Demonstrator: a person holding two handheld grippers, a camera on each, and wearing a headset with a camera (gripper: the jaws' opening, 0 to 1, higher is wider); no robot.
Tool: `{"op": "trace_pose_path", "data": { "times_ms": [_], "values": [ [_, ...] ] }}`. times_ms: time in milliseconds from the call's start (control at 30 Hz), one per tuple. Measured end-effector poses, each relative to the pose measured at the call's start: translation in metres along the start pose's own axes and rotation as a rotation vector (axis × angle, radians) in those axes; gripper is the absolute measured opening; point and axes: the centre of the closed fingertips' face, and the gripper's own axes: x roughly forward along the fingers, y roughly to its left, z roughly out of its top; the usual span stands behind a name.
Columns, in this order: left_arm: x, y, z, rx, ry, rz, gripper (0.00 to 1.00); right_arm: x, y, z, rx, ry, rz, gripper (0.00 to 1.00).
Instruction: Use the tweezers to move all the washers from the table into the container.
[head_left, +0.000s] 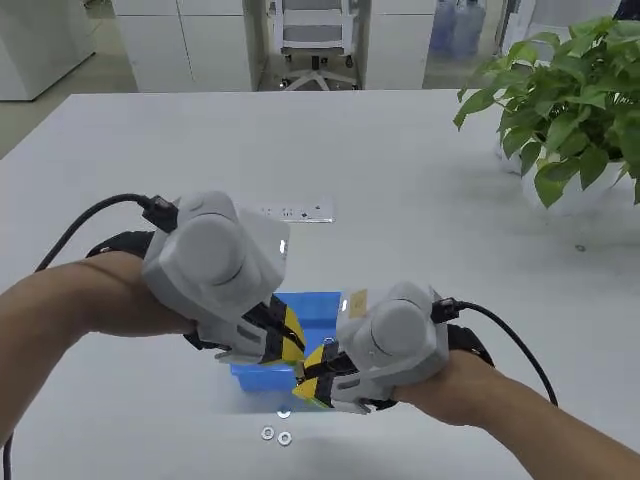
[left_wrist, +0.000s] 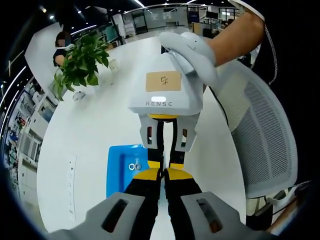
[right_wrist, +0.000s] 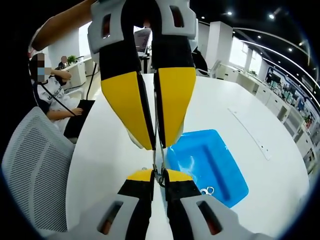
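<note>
A blue container (head_left: 310, 310) lies on the white table (head_left: 300, 160) under my two grippers, which meet tip to tip above its near edge. My left gripper (head_left: 288, 338) comes in from the left and my right gripper (head_left: 316, 372) from the right. Thin metal tweezers (right_wrist: 158, 145) run between both pairs of yellow pads, with each gripper shut on them. Three washers (head_left: 276, 434) lie on the table just in front of the container. The blue container (left_wrist: 120, 170) holds two washers (left_wrist: 134, 166); they also show as washers (right_wrist: 207, 190) in the blue container (right_wrist: 210, 165).
A potted plant (head_left: 565, 110) stands at the table's far right. A flat white strip (head_left: 295, 212) lies beyond the container. A mesh chair (left_wrist: 260, 140) stands off the table's near edge, and an office chair (head_left: 315, 35) stands behind the table.
</note>
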Motion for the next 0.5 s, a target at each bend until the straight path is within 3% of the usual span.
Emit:
{"op": "trace_pose_path", "data": {
  "times_ms": [500],
  "values": [
    [-0.002,0.027,-0.006,0.006,0.005,0.013,0.07,0.005,-0.027,0.006,-0.021,0.001,-0.003,0.10]
  ]
}}
